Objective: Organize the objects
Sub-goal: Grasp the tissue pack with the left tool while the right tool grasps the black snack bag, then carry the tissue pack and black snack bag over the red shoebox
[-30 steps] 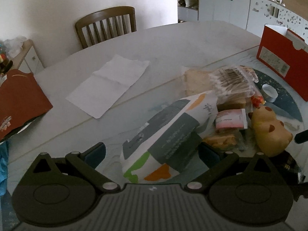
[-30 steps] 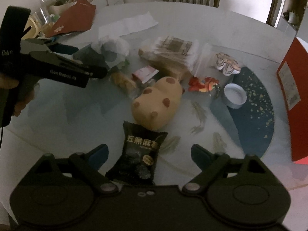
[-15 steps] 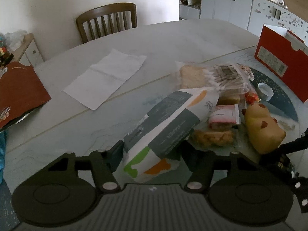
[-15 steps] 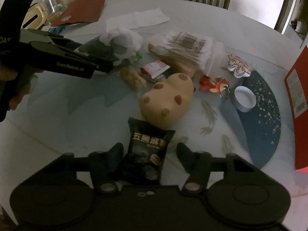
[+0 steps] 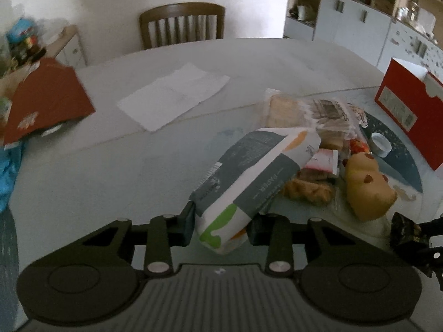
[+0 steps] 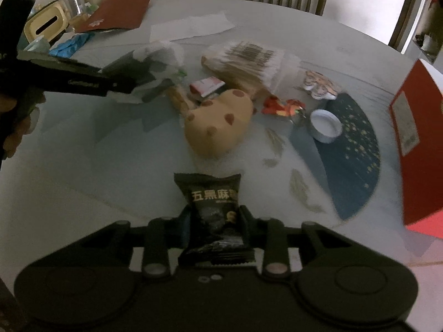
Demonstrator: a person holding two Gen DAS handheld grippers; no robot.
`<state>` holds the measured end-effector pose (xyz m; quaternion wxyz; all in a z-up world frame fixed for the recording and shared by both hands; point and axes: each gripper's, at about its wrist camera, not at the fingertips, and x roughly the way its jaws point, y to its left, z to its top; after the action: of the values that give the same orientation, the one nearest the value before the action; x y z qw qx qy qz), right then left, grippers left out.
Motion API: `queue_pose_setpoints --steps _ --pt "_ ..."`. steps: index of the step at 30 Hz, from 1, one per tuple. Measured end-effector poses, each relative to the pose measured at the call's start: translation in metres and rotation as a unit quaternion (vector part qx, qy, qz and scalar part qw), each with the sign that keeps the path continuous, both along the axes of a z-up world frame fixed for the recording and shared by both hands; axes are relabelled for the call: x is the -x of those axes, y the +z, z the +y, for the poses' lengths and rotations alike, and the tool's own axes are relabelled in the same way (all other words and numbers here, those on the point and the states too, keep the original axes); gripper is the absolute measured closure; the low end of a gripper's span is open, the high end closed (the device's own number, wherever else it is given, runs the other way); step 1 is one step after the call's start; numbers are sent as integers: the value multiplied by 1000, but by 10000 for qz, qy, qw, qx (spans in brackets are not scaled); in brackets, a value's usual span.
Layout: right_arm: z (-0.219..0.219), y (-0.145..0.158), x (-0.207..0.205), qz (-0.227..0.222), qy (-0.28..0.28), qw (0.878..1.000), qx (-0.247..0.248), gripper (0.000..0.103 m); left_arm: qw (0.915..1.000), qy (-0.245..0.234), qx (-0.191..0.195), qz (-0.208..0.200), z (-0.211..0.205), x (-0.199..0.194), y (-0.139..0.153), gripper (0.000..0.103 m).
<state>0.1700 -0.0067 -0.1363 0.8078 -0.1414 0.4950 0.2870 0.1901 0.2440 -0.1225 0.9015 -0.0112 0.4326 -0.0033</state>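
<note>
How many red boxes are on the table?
2. One red box stands upright at the table's right edge, beside the dark fan-shaped mat. The other red box lies tilted at the far left, near the cabinet. More could be hidden out of view.

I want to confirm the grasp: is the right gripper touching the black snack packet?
Touching. The right wrist view shows the right gripper pressing both sides of the black snack packet.
</note>
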Motion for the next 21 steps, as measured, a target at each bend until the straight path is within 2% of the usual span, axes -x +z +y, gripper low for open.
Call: queue_pose_setpoints --steps 11,16,21 --pt "-58 29 10 -79 -483 9984 -269 71 9973 546 489 -50 -14 50 16 69" --pt "-85 49 10 -192 -707 9961 -500 71 9950 575 798 -147 -31 67 34 69" --pt "-105 67 7 -351 -819 9938 -662 71 9944 472 917 -234 -59 74 51 69"
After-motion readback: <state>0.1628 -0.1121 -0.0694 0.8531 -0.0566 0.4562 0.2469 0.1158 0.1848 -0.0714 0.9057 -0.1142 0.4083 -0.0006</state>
